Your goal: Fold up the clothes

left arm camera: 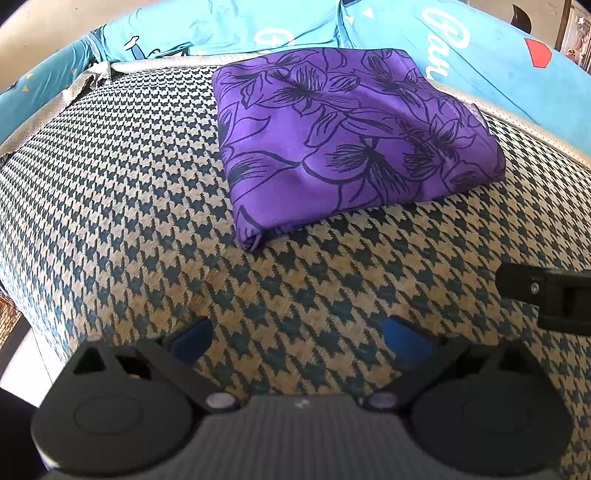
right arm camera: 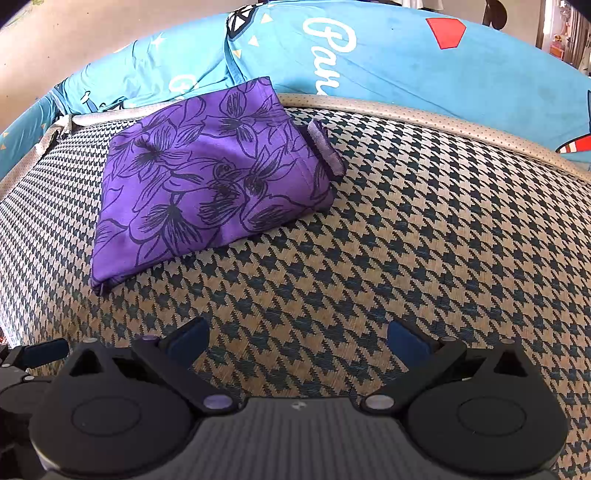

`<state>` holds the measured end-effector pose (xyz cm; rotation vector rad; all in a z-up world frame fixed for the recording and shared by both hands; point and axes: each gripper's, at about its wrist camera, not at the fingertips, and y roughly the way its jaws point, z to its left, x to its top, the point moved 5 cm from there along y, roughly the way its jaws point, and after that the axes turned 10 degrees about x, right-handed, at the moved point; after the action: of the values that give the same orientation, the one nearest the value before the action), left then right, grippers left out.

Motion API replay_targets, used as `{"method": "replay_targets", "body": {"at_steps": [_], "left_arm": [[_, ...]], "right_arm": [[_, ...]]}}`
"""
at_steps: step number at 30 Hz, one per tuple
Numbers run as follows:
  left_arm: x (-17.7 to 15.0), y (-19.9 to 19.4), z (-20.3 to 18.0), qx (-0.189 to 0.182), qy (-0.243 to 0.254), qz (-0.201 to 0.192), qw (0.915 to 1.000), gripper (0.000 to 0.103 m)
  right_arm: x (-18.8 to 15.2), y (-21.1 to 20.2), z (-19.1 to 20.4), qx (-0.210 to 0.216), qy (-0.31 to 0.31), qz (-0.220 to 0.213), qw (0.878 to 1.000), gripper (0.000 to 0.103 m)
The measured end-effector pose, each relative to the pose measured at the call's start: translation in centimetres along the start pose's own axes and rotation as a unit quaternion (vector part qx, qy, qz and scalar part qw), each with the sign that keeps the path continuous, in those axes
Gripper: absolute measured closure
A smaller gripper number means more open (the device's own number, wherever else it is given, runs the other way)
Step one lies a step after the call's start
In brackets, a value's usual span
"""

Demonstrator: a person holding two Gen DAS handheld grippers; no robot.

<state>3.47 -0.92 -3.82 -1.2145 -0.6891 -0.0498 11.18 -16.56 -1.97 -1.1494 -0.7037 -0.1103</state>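
Observation:
A purple garment with a dark flower print (left arm camera: 347,136) lies folded into a neat rectangle on the houndstooth mat (left arm camera: 122,184). In the right wrist view the folded purple garment (right arm camera: 207,184) sits at the upper left, a pale hem strip sticking out at its right corner. My left gripper (left arm camera: 299,339) hovers open well short of the garment, blue pads apart, nothing between them. My right gripper (right arm camera: 299,341) is open too, over bare mat (right arm camera: 424,221). The right gripper's finger shows at the left wrist view's right edge (left arm camera: 546,291).
Turquoise bedding with white lettering (left arm camera: 461,40) and a red shape (right arm camera: 445,31) is piled behind the mat. A beige dotted border (right arm camera: 424,114) edges the mat at the back. The mat's left side drops off toward the floor (left arm camera: 11,317).

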Motion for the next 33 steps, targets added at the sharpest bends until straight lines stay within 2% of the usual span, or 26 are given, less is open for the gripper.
{"method": "replay_targets", "body": {"at_steps": [33], "left_arm": [[-0.14,0.32,0.21,0.000,-0.003,0.009,1.0000,0.000]], "right_arm": [[-0.17,0.25,0.19,-0.001,-0.004,0.007,1.000,0.000]]}}
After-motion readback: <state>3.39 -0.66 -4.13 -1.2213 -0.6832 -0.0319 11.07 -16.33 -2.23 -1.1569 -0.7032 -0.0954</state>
